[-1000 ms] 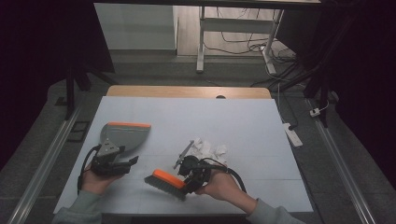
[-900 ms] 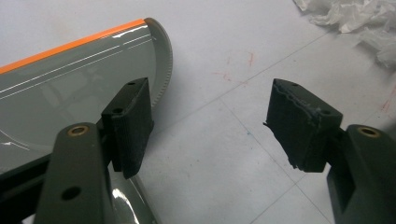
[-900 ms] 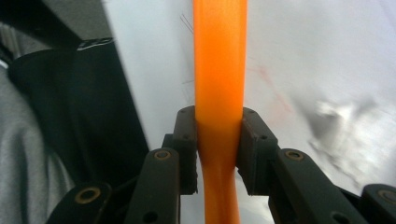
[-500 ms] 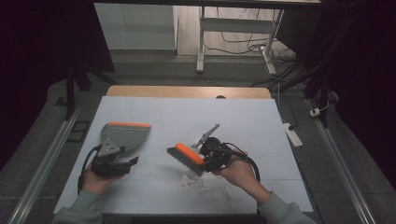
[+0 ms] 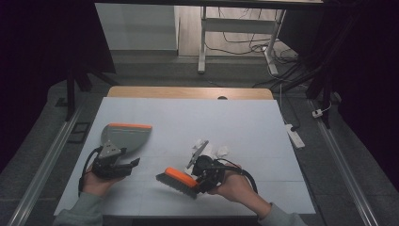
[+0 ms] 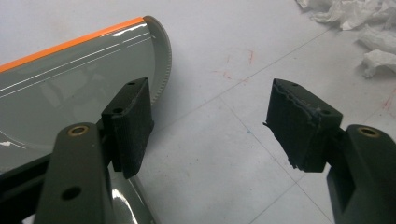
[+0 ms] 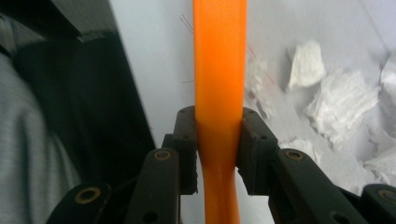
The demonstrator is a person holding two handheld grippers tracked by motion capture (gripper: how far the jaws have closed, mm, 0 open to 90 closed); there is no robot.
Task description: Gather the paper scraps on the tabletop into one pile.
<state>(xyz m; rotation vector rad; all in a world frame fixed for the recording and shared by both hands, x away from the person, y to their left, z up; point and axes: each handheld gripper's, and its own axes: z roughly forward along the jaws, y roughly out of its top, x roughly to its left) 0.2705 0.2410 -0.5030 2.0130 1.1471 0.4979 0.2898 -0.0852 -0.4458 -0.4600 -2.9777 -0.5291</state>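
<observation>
White sheeting covers the desk [image 5: 188, 117], dark floor and cable clutter beyond it. Over on the left, the grey plastic dustpan with an orange lip [image 5: 126, 136] lies flat, mouth facing away from the person, and the left gripper [image 5: 123, 165] sits right at its handle end, jaws spread wide and holding nothing; in the left gripper view the pan [image 6: 70, 93] lies just beside the left jaw. Moving across to centre: the hand brush with orange back and dark bristles [image 5: 179, 181] is down low on the desk, its long axis running left to right, bristle end pointing toward the dustpan. The right gripper [image 5: 203, 178] is clamped firmly on it, both pads squeezing the orange handle [image 7: 219, 93]. Further right and a touch beyond, crumpled white paper scraps [image 5: 209, 149] sit just behind that gripper. So the scraps lie on the far side of the brush, and the pan well off to the left; I'd judge the sweep must run leftward.
</observation>
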